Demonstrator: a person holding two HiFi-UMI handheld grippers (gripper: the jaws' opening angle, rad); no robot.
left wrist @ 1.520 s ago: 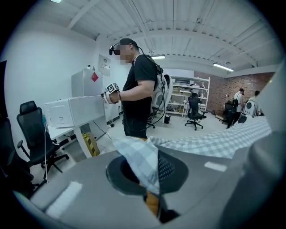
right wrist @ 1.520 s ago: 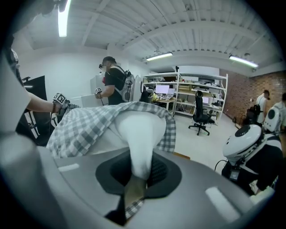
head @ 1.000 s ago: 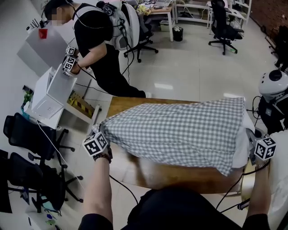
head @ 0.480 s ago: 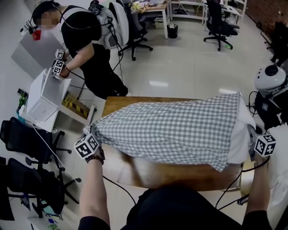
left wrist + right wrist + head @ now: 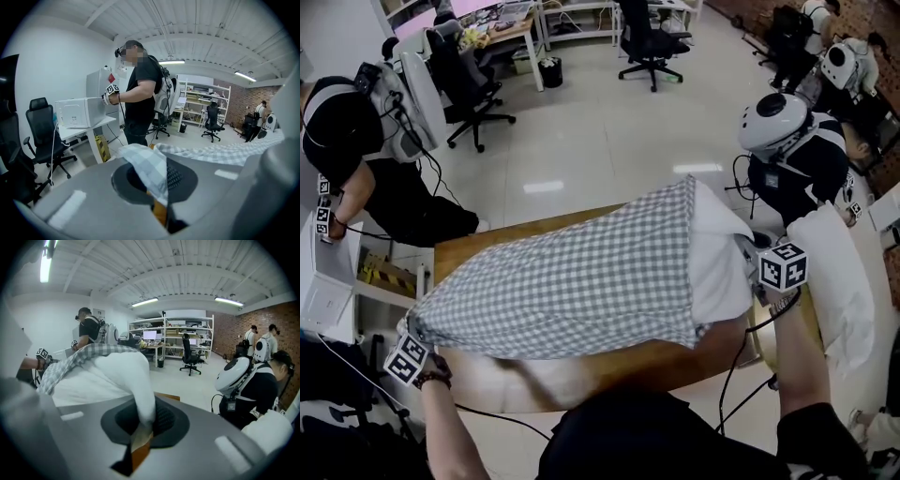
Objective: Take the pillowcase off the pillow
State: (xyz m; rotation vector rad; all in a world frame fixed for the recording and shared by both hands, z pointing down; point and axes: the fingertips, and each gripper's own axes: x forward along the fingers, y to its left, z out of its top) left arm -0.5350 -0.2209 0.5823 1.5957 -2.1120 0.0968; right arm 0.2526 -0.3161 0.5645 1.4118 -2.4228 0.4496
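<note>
A grey-and-white checked pillowcase point(image 5: 572, 281) hangs stretched above the wooden table point(image 5: 609, 361), between my two grippers. My left gripper point(image 5: 411, 330) at the lower left is shut on the case's closed end, and a fold of checked cloth point(image 5: 147, 164) is pinched between its jaws. The white pillow point(image 5: 719, 258) sticks out of the case's open right end. My right gripper point(image 5: 753, 272), below its marker cube, is shut on a corner of the pillow point(image 5: 140, 404). In the right gripper view the checked case point(image 5: 70, 359) still covers the pillow's far part.
A second white pillow point(image 5: 844, 291) lies at the table's right. A person in a white helmet point(image 5: 778, 127) stands beyond the right end, and another person point(image 5: 347, 141) works at a white box point(image 5: 79, 112) to the left. Office chairs point(image 5: 469, 89) stand on the floor behind.
The left gripper has pulled the case's end further left and toward me. More white pillow now shows at the right end. The head view has swung right.
</note>
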